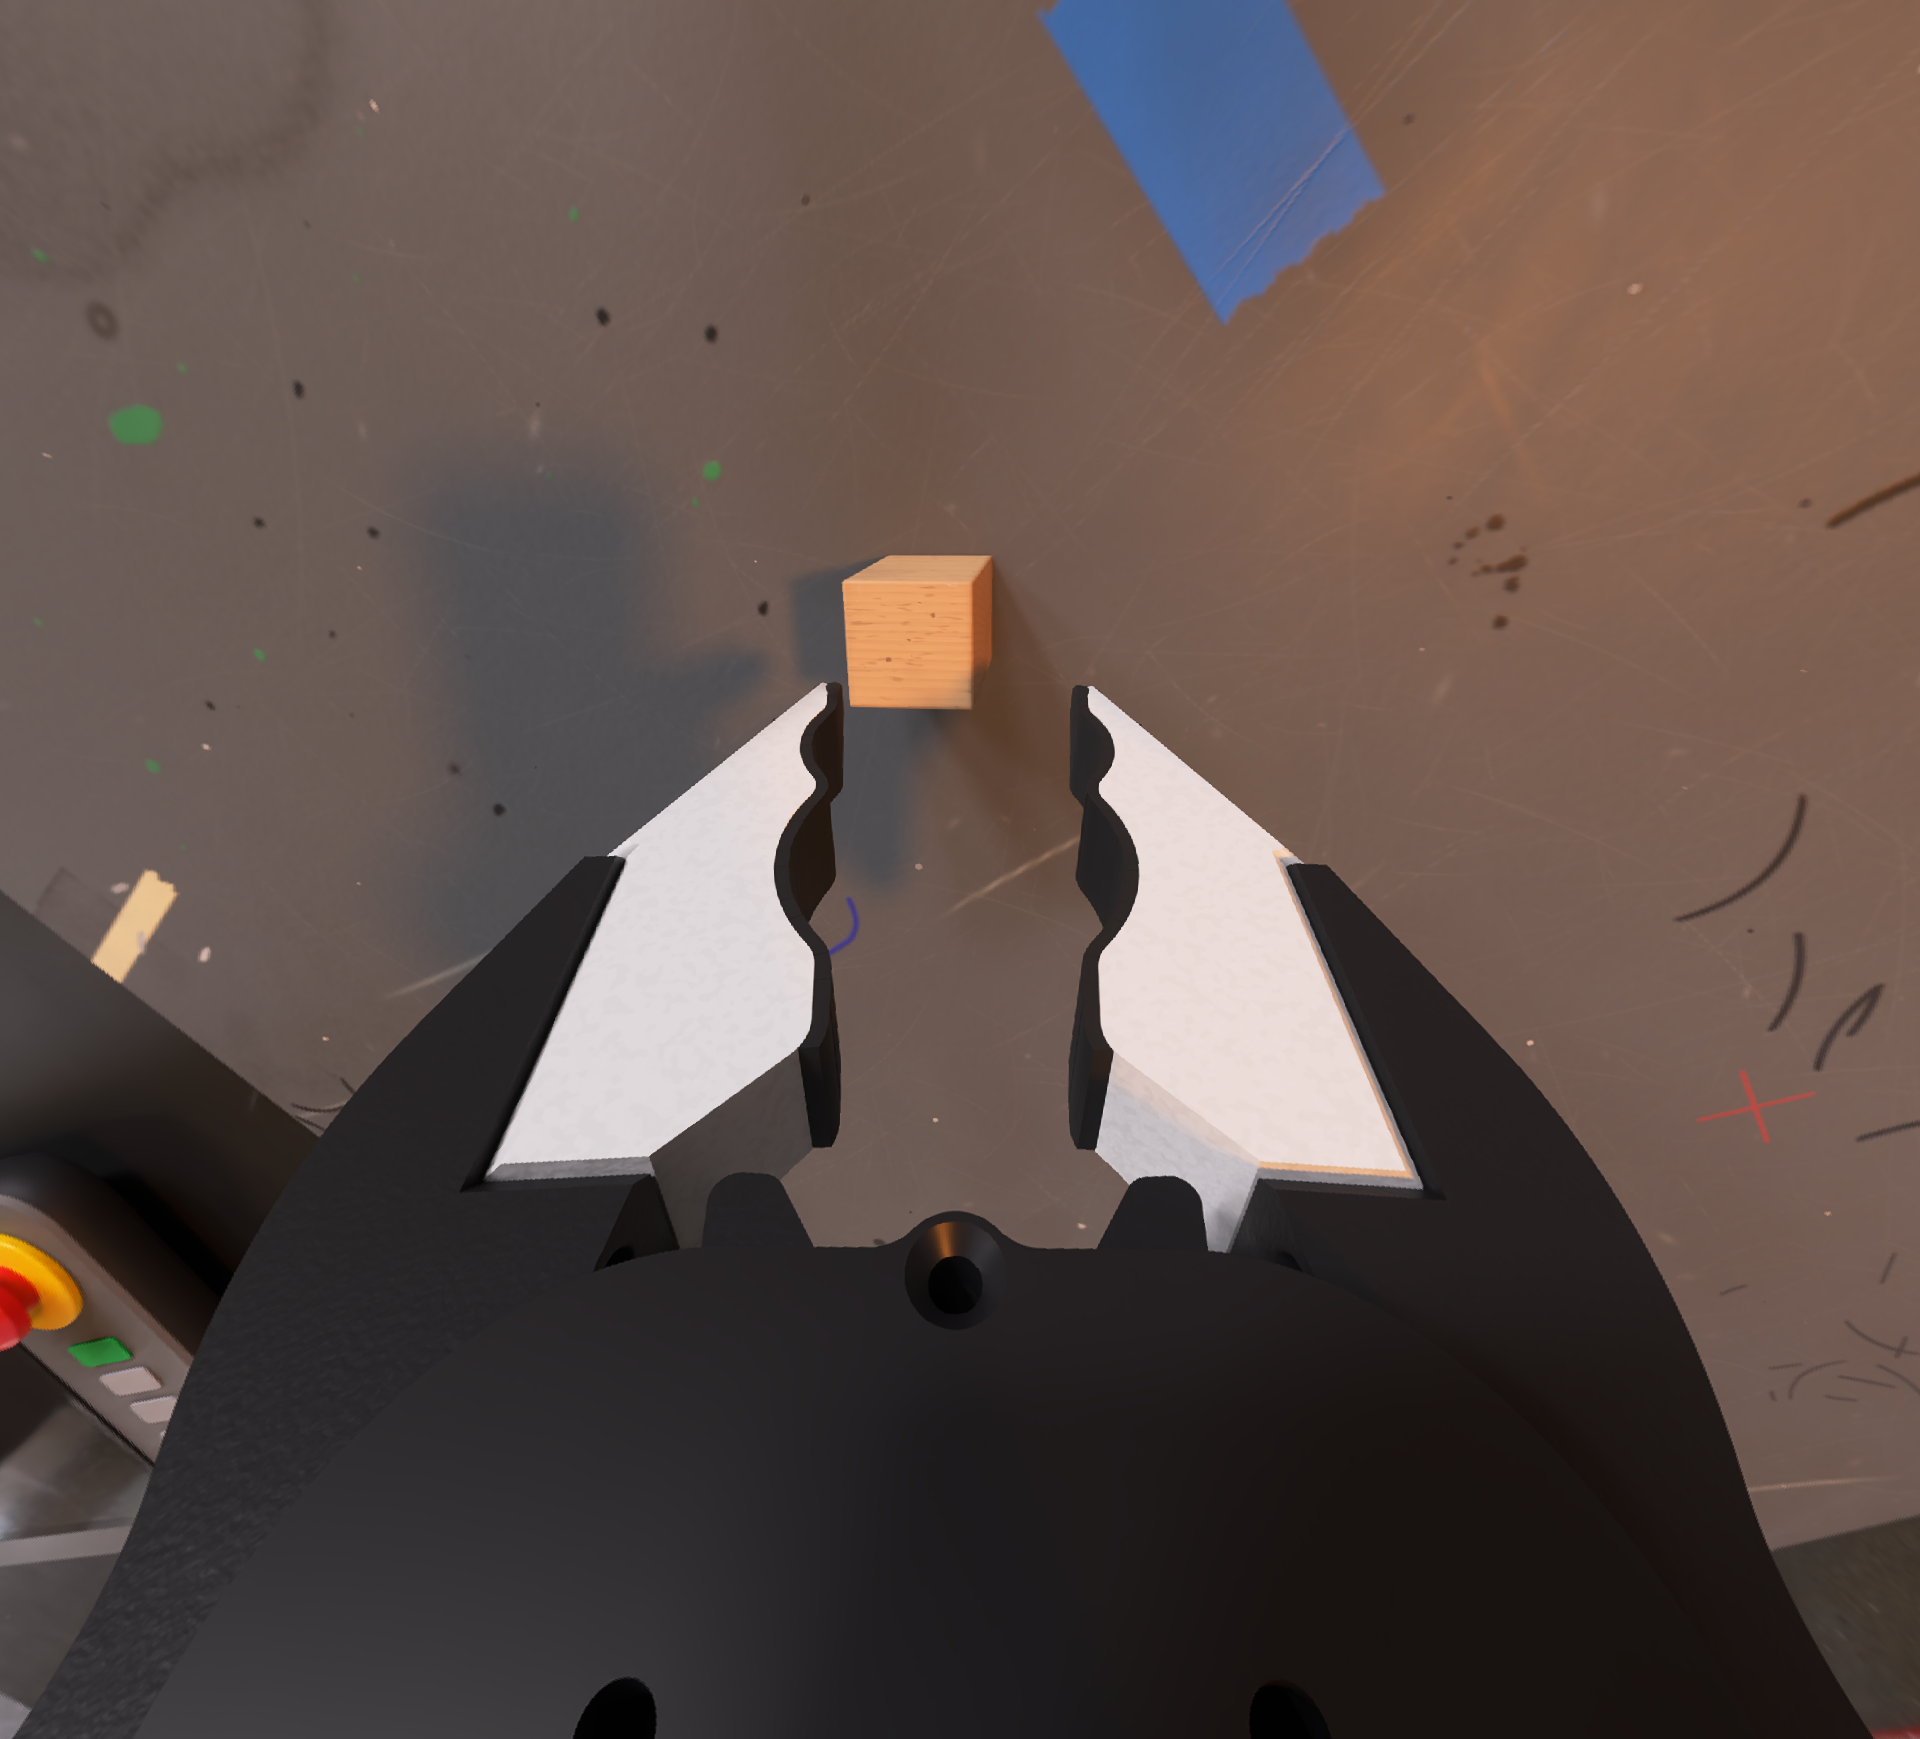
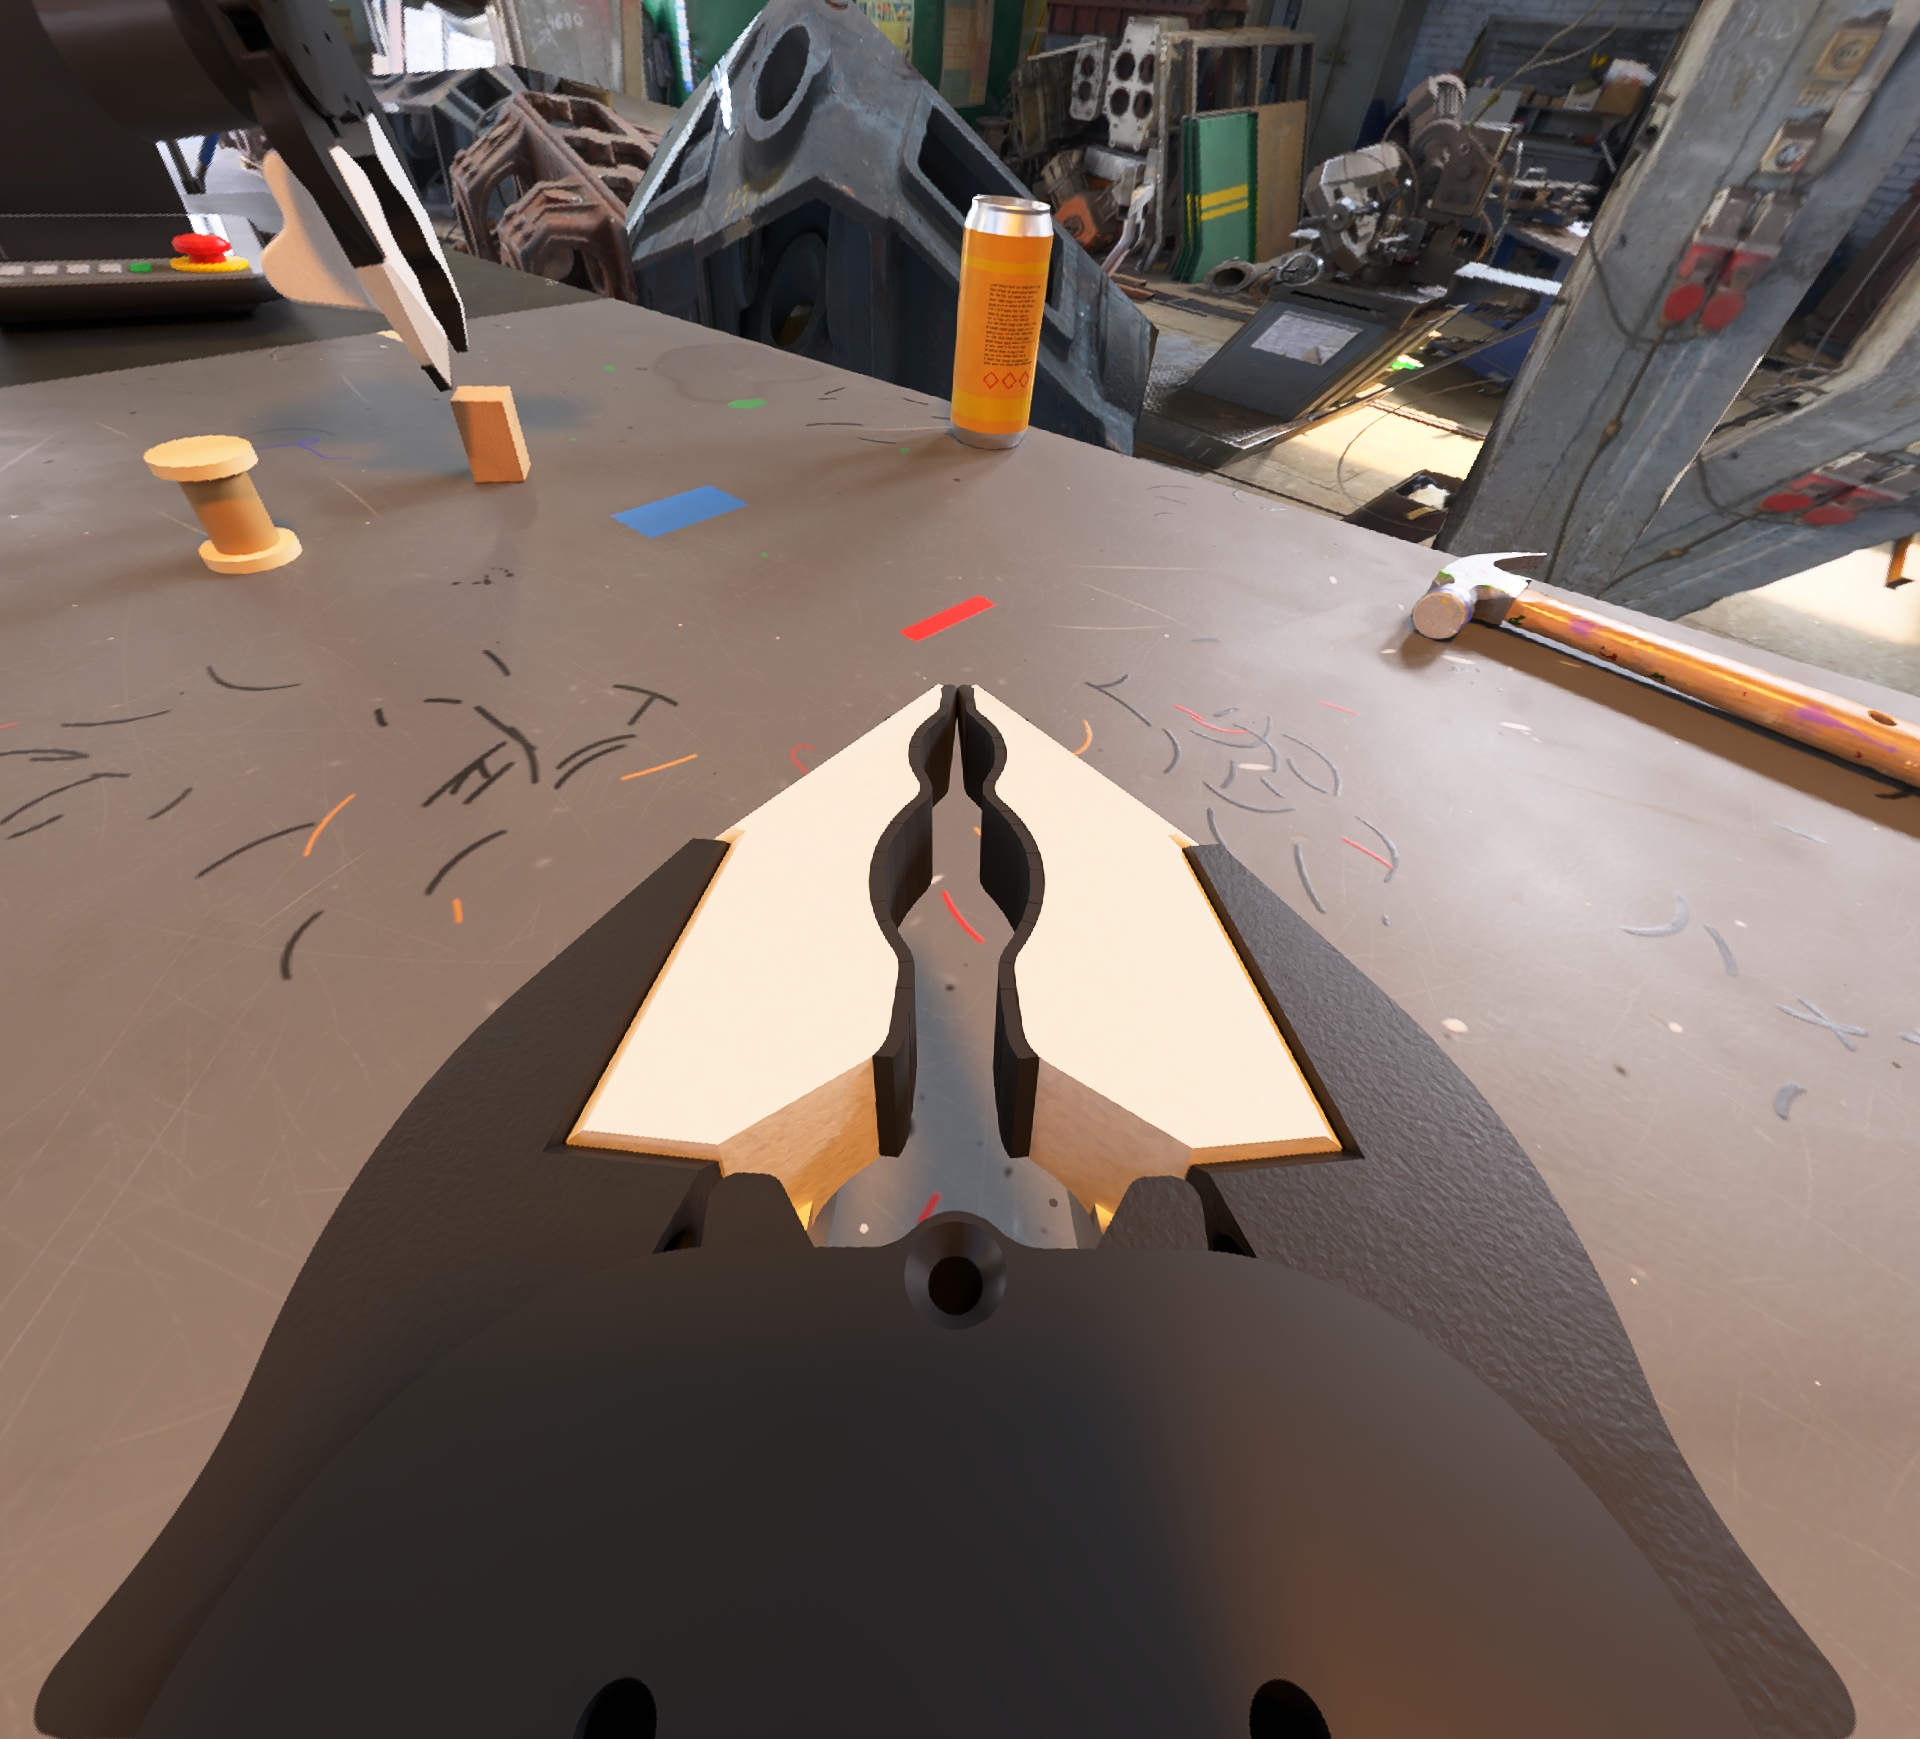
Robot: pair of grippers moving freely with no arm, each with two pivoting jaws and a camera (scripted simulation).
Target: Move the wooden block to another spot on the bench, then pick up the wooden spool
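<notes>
The wooden block (image 1: 914, 631) stands on the brown bench just beyond my left gripper (image 1: 956, 697), which is open and empty, pointing down from above it. In the right wrist view the block (image 2: 490, 432) stands at the far left with the left gripper (image 2: 442, 370) right above it, tips close to its top. The wooden spool (image 2: 223, 500) stands upright on the bench left of the block. My right gripper (image 2: 956, 697) is shut and empty, low over the middle of the bench, far from both.
An orange can (image 2: 1000, 323) stands near the bench's far edge. A hammer (image 2: 1662, 655) lies at the right edge. Blue tape (image 1: 1210, 84) (image 2: 677, 509) and a red strip (image 2: 945, 618) lie flat. A control box with a red button (image 2: 197, 250) sits far left.
</notes>
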